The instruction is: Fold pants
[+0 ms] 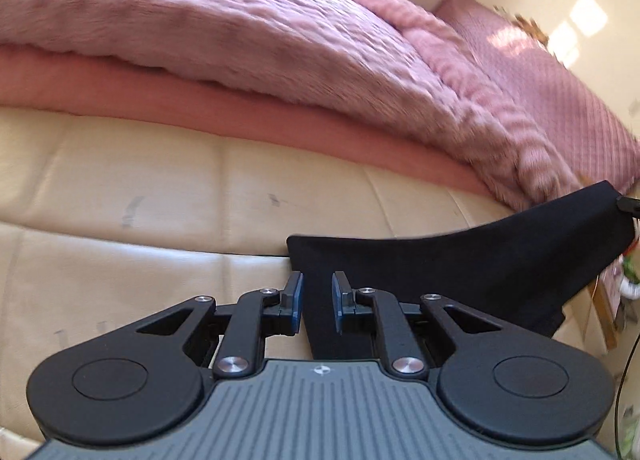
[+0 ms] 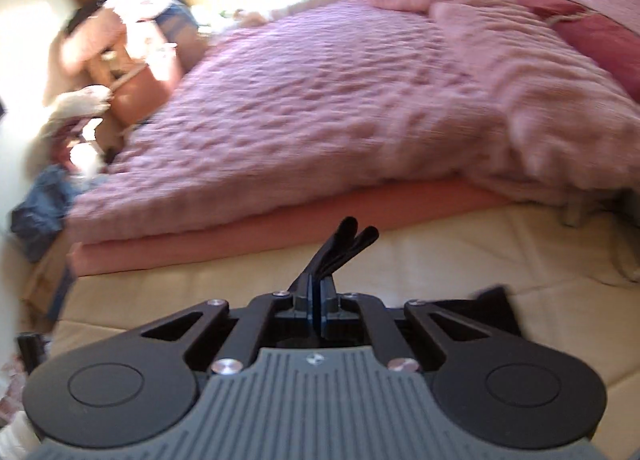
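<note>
left wrist: left gripper (image 1: 317, 302) fingers parted, black pants (image 1: 460, 260) edge passing between them unpinched, cloth stretching rightward over the cream bed base (image 1: 160, 188) | right wrist: right gripper (image 2: 319, 306) fingers clamped on a pants (image 2: 340, 248) fold, below the pink blanket (image 2: 320, 100)

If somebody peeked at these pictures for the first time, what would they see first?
Probably the big fluffy pink blanket covering the bed, filling the top of both views. Next, the black pants held up in front of the bed: the right gripper is pinched shut on a bunched bit, while the left gripper sits open around an edge.
</note>
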A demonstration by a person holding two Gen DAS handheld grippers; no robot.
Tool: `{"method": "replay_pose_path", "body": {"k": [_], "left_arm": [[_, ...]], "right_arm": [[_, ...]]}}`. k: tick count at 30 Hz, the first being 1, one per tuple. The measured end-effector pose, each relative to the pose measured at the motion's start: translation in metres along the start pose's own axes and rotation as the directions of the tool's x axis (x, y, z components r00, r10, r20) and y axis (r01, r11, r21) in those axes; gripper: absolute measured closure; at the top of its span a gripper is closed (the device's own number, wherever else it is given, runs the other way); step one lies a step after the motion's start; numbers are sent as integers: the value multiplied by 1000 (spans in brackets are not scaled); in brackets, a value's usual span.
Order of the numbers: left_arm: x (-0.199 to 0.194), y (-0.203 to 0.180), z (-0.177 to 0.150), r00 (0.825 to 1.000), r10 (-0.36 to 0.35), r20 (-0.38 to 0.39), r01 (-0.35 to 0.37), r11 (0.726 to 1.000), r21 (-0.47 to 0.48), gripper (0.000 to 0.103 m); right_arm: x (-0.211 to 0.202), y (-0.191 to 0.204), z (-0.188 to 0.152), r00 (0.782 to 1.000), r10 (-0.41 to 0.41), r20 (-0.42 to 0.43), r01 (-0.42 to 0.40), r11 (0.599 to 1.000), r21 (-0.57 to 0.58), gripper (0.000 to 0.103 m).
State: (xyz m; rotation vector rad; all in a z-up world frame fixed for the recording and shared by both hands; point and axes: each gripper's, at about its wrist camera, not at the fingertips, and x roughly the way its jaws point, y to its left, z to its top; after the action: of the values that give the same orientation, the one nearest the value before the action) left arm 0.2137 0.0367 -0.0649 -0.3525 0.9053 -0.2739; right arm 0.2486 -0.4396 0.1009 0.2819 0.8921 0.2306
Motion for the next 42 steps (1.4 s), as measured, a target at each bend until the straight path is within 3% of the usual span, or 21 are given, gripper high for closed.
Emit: {"method": "replay_pose_path", "body": {"k": [8, 17, 23, 27, 29, 31, 32, 34, 37, 40, 42], "left_arm": [[60, -42, -2, 995, 26, -96, -16, 994, 106, 87], [97, -40, -16, 982, 94, -164, -72, 988, 136, 90], [97, -34, -16, 983, 87, -161, -67, 990, 123, 93], [97, -33, -16, 985, 82, -155, -66, 992, 107, 94], [96, -34, -15, 986, 81, -149, -66, 992, 105, 94], [91, -34, -12, 988, 72, -133, -59, 993, 99, 93], [86, -34, -9, 993, 57, -106, -47, 995, 88, 92], [80, -32, 0, 997, 38, -65, -34, 997, 73, 91], [93, -32, 13, 995, 68, -73, -61, 994, 90, 91], [106, -30, 19, 993, 95, -67, -88, 991, 96, 91], [113, -28, 22, 991, 112, -68, -106, 990, 90, 91]], "right_arm": [[59, -115, -29, 993, -89, -78, 97, 990, 103, 103], [140, -172, -60, 973, -155, -171, 172, 981, 91, 103], [163, -174, -77, 964, -214, -158, 222, 975, 33, 103], [158, -155, -79, 950, -283, -133, 274, 958, -84, 103], [160, -151, -80, 937, -335, -100, 323, 939, -119, 103], [157, -147, -78, 898, -438, -50, 428, 893, -142, 103], [154, -148, -77, 891, -454, -32, 445, 884, -141, 103], [138, -146, -72, 911, -411, 19, 411, 907, -96, 103], [131, -131, -71, 957, -289, 41, 291, 951, -107, 103], [153, -122, -72, 957, -289, 14, 287, 943, -168, 103], [170, -133, -71, 951, -308, 5, 306, 943, -131, 103]]}}
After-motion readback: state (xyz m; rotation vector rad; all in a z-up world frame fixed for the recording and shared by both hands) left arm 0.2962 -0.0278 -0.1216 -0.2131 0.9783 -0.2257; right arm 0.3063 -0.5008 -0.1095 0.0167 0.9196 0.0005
